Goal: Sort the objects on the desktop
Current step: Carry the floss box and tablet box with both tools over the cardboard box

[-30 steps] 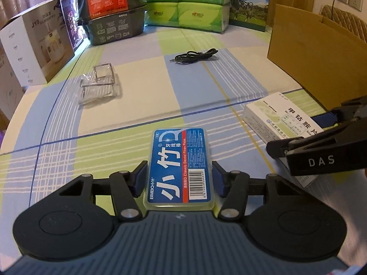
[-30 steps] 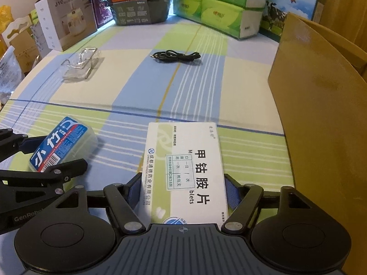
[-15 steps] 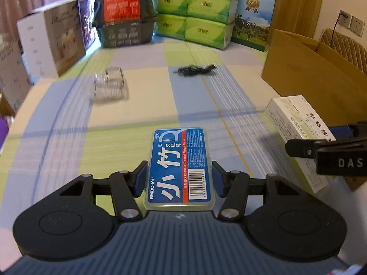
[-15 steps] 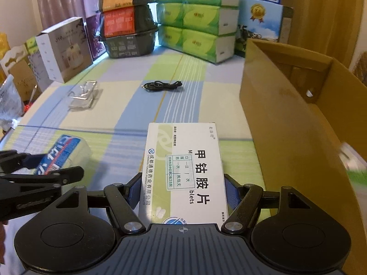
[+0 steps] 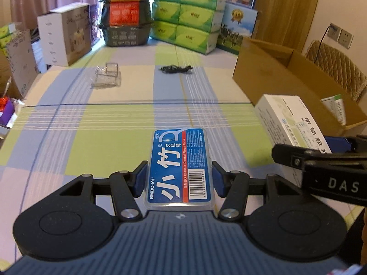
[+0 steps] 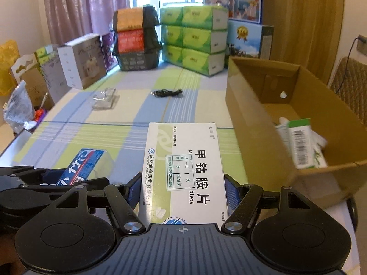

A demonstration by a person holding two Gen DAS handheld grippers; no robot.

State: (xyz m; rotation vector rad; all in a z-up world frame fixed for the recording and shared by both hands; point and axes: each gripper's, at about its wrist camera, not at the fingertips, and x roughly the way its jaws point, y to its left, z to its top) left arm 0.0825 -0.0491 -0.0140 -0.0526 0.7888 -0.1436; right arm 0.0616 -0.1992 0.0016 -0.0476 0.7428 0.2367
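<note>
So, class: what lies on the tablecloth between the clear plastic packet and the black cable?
Nothing: both wrist views show only bare checked tablecloth between the clear plastic packet and the black cable.

Left hand-held gripper (image 5: 179, 178) clamps the blue floss-pick case (image 5: 179, 167) — cardboard box (image 5: 275, 78) ahead, right.
</note>
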